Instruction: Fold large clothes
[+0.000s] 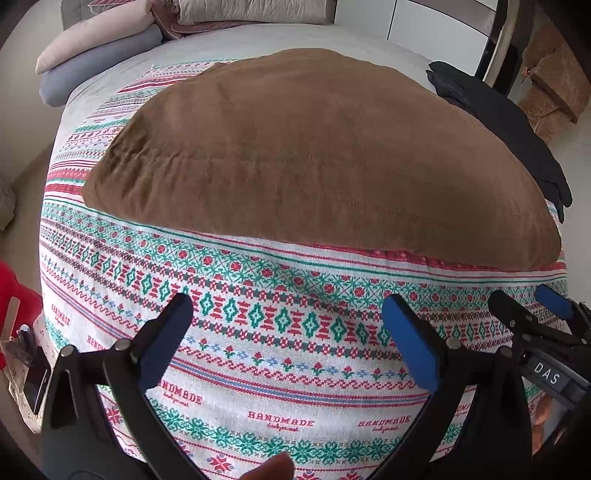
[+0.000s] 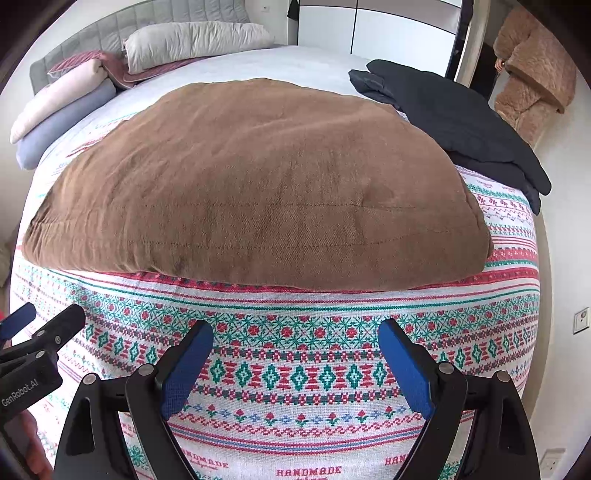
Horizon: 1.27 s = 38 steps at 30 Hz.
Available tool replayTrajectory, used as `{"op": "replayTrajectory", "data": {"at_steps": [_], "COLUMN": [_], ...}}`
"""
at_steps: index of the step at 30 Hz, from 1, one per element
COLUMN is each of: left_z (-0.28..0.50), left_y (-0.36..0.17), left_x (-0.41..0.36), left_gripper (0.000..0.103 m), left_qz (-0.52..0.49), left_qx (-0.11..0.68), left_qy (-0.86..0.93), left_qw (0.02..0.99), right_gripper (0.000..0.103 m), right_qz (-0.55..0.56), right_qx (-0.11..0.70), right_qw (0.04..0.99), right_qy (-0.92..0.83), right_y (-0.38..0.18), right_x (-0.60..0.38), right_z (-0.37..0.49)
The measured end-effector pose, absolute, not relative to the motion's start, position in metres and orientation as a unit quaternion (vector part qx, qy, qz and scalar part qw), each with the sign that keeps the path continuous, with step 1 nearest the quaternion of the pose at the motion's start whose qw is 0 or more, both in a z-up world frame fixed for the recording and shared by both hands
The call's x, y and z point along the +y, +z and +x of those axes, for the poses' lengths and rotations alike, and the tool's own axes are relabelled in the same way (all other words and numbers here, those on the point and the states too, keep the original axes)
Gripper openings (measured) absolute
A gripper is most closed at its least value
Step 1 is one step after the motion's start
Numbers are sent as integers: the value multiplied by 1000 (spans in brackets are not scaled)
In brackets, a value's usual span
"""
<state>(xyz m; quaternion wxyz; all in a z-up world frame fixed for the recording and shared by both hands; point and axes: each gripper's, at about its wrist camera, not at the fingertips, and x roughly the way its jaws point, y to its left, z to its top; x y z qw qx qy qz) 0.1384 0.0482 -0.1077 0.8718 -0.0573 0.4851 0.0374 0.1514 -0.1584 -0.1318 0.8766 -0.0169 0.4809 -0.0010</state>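
A large brown garment (image 1: 314, 155) lies folded flat on a patterned red, green and white cloth (image 1: 280, 354) that covers the bed; it also shows in the right wrist view (image 2: 258, 184). My left gripper (image 1: 286, 308) is open and empty, above the patterned cloth just short of the brown garment's near edge. My right gripper (image 2: 295, 332) is open and empty, beside it on the right. The right gripper's fingers (image 1: 554, 301) show at the right edge of the left wrist view. The left gripper's fingers (image 2: 22, 317) show at the left edge of the right wrist view.
A black garment (image 2: 458, 122) lies folded at the bed's right edge, touching the brown one. Pillows and rolled bedding (image 2: 66, 103) sit at the head of the bed. A brown fluffy coat (image 2: 532, 70) hangs at the right. White wardrobe doors (image 2: 388, 26) stand behind.
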Motion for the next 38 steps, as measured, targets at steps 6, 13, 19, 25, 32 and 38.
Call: {"op": "replayTrajectory", "data": {"at_steps": [6, 13, 19, 25, 32, 38], "left_z": [138, 137, 137, 138, 138, 142], "left_y": [-107, -106, -106, -107, -109, -110], "left_x": [54, 55, 51, 50, 49, 47], "left_gripper": [102, 102, 102, 102, 102, 102], "left_qz": [-55, -53, -49, -47, -42, -49], "left_qx": [484, 484, 482, 481, 485, 476], "left_qy": [40, 41, 42, 45, 45, 40], "left_qw": [872, 873, 874, 874, 872, 877], "right_gripper": [92, 92, 92, 92, 92, 92], "right_qz": [-23, -21, -18, -19, -19, -29], "right_qx": [484, 489, 495, 495, 495, 491], "right_qw": [875, 872, 869, 869, 868, 870], "right_qy": [0, -8, -6, -6, -6, -15], "right_y": [-136, -142, -146, -147, -147, -147], "right_x": [-152, -150, -151, -152, -152, -151], "right_z": [154, 154, 158, 161, 161, 161]}}
